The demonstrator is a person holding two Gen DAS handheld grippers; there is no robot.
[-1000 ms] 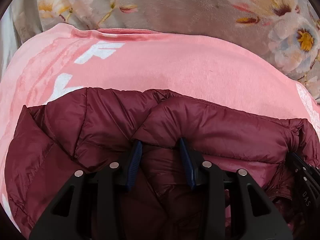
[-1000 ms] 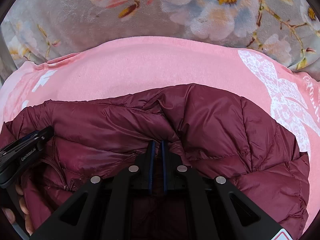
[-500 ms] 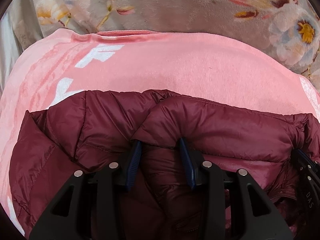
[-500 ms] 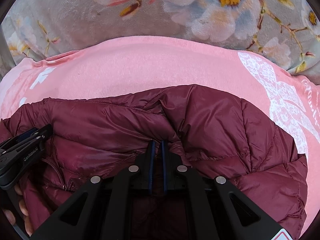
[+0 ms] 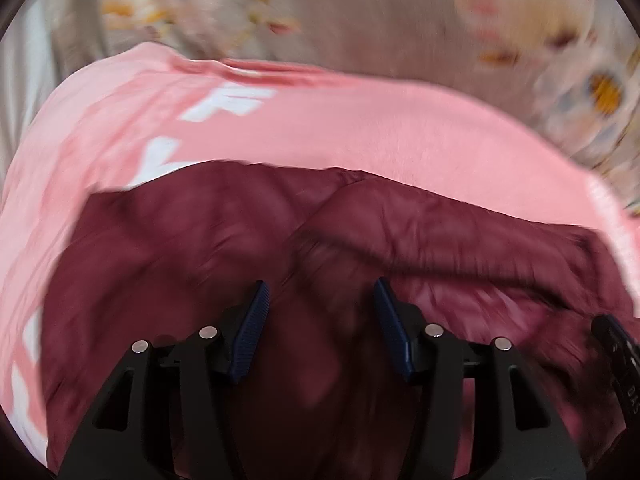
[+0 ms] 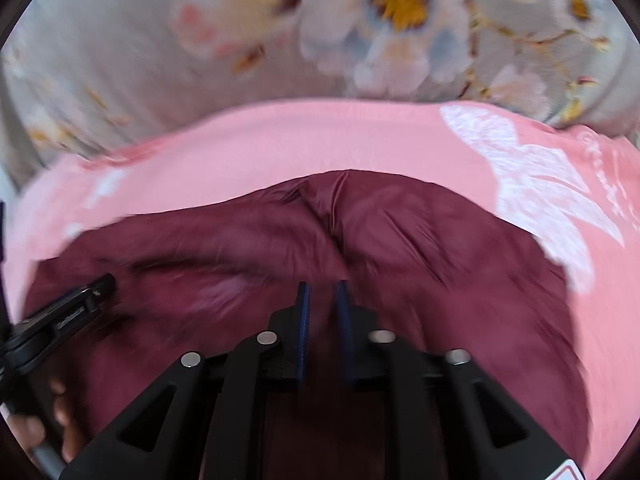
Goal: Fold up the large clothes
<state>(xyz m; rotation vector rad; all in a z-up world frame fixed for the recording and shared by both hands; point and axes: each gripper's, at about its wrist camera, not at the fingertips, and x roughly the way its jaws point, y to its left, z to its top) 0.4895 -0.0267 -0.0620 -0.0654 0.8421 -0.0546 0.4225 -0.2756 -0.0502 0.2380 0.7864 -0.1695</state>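
Left wrist view: 1 maroon puffer jacket [image 5: 208, 264] lying on pink blanket [image 5: 360, 128], floral bed cover [image 5: 360, 12] beyond. Left tongs [image 5: 320, 292] standing apart over jacket. Right tongs [image 6: 323, 292] showing narrow gap, blurred; can't tell if gripping. Judging fold step finishing; next move needing fresh grip on jacket edge. Count: 1 jacket, 2 tongs.

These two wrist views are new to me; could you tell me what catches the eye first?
A puffy maroon jacket fills the lower half of both views, lying on a pink blanket with white lettering. Behind that, a grey floral cover spreads across the top.
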